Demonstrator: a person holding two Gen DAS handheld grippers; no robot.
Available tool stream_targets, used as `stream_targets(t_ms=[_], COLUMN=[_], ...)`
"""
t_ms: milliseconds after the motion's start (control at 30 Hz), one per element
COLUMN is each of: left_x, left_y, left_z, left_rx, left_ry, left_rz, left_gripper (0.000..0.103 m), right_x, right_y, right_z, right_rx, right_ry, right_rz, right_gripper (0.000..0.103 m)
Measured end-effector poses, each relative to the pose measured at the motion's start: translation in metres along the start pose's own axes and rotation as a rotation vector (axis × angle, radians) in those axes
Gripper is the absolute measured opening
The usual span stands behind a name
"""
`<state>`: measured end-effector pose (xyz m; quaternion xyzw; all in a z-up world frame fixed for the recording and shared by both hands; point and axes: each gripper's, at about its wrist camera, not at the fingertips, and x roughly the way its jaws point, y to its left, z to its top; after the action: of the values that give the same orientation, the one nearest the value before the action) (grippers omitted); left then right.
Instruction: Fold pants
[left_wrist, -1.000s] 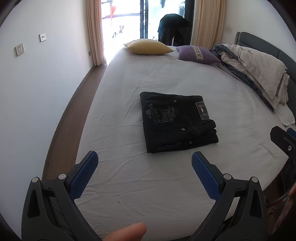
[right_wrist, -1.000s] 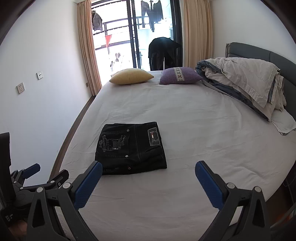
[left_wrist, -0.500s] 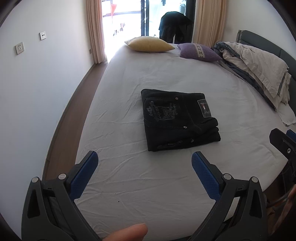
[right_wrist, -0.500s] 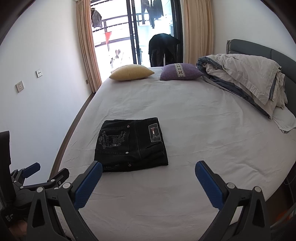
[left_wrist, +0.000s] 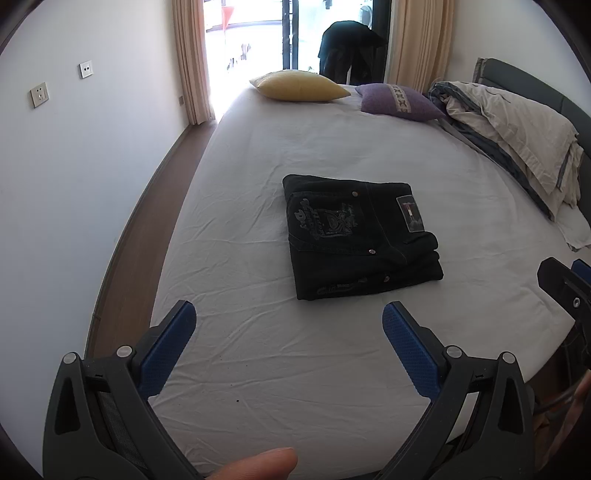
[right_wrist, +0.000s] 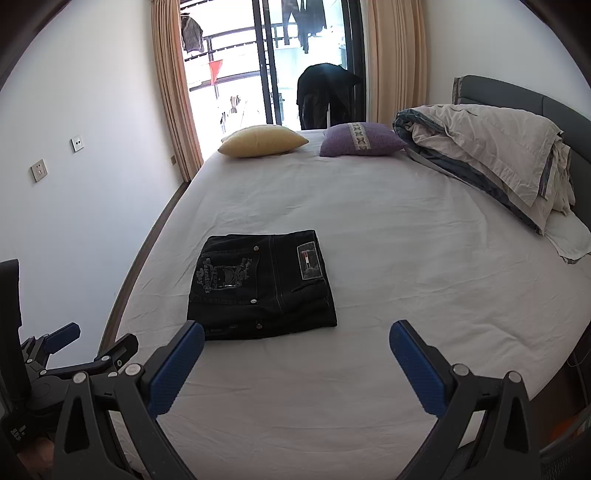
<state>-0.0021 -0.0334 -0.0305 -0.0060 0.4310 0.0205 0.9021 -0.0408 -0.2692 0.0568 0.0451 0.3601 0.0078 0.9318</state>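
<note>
Black pants (left_wrist: 360, 236) lie on the bed (left_wrist: 332, 147), already a compact rectangle w/ back pocket and waist label facing up, layers stacked at the near edge; they sit toward the bed's left half, well apart from the yellow pillow (left_wrist: 299, 85), purple pillow (left_wrist: 400, 101) and the bundled duvet (left_wrist: 517, 129) by the headboard, prob. so there's open sheet all round to work on. Left gripper (left_wrist: 288, 332) hovers above the near part of the bed w/ fingers released, spread wide, nothing between them; the pants are just beyond the tips. Right gripper (right_wrist: 295, 345) is likewise released and empty, its left finger overlapping the pants' near-left corner in the right wrist view, though no contact can be made out. Both are held back and level, which reads as a hands-off pose: fold looks finished, no leg or hem sticking out. Vs 1 s ago: the pants haven't changed shape or spot; both cams have shifted a bit, so the bundle sits slightly lower in frame in both views, and more of the balcony shows at top in the right view. Fingers same spread as before.
</note>
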Motion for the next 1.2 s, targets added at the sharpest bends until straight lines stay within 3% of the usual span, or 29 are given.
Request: stream_targets(t_ms=[1200], left_x=[0.0029], left_y=[0.0012], left_z=[-0.0018], left_rx=[-0.006], left_ry=[0.008], left_rz=[0.000], left_gripper=[0.103], right_x=[0.0026], right_y=[-0.0012], right_z=[-0.0020], right_rx=[-0.002], right_ry=[0.005], right_rz=[0.001], right_gripper=[0.103])
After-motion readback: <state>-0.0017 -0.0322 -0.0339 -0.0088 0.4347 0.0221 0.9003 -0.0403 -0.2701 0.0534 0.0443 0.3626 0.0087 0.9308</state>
